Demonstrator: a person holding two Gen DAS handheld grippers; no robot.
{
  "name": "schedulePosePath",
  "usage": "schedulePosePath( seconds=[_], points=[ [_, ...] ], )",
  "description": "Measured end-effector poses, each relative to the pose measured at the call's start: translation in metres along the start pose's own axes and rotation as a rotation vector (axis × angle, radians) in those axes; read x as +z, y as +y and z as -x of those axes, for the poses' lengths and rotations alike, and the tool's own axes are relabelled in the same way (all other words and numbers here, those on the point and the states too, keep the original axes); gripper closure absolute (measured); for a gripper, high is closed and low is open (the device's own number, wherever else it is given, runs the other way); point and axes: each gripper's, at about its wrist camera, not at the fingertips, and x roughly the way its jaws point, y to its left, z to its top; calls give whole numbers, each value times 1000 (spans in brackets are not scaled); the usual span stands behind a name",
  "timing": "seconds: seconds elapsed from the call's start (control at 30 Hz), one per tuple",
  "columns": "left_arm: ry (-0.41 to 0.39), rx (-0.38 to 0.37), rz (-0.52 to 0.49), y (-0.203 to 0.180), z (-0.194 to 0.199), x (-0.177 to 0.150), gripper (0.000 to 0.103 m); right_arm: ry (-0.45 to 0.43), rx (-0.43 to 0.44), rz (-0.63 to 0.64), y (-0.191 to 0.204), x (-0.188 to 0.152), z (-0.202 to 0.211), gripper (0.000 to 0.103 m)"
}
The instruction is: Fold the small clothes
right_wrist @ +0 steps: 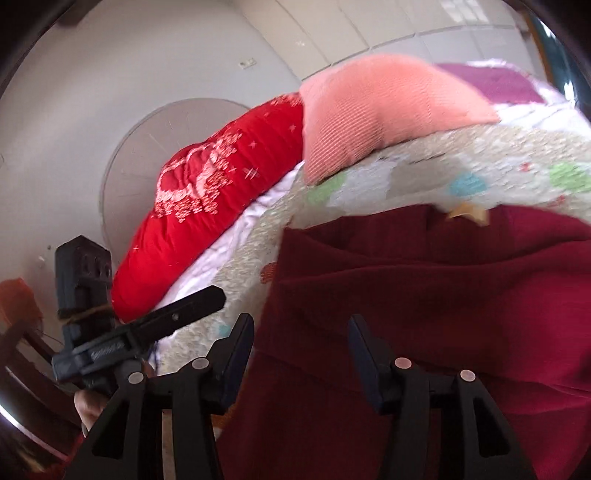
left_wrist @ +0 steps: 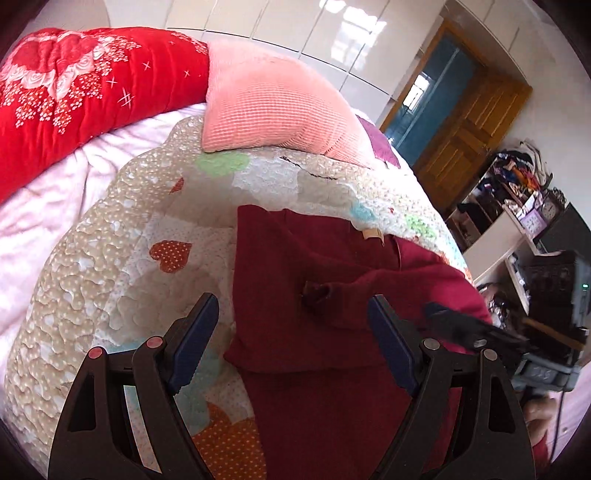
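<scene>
A dark red knit garment [left_wrist: 314, 277] lies on a patchwork quilt [left_wrist: 122, 221], partly folded, with a sleeve cuff [left_wrist: 314, 293] on top and a tan neck label [left_wrist: 373, 234] at its far edge. My left gripper [left_wrist: 291, 310] is open and empty, just above the garment's left part. The right gripper [left_wrist: 465, 328] shows at the garment's right edge. In the right wrist view the garment [right_wrist: 424, 295] fills the lower right; my right gripper [right_wrist: 301, 332] is open and empty above its left edge. The left gripper [right_wrist: 177, 314] shows at the left.
A pink cushion [left_wrist: 273, 107] and a red flowered duvet [left_wrist: 74, 85] lie at the far side of the bed. Shelves with clutter [left_wrist: 517, 206] and a wooden door [left_wrist: 469, 136] stand to the right. White wardrobe panels [left_wrist: 295, 22] are behind.
</scene>
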Motion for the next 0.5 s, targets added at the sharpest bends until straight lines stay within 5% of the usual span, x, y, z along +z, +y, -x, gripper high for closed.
schedulePosePath(
  seconds=[0.23,0.43,0.47,0.5],
  points=[
    [42,-1,-18,-19,-34,3,20,-91,-189,-77,-71,-19,90,52],
    [83,43,-114,-40,-68,4,20,-123,-205,-158,-104,-40,132,52],
    [84,39,-128,-44,-71,3,25,-126,-211,-162,-106,-42,134,52],
    [82,29,-139,-47,-73,4,44,-130,-221,-164,-107,-44,136,52]
  ],
)
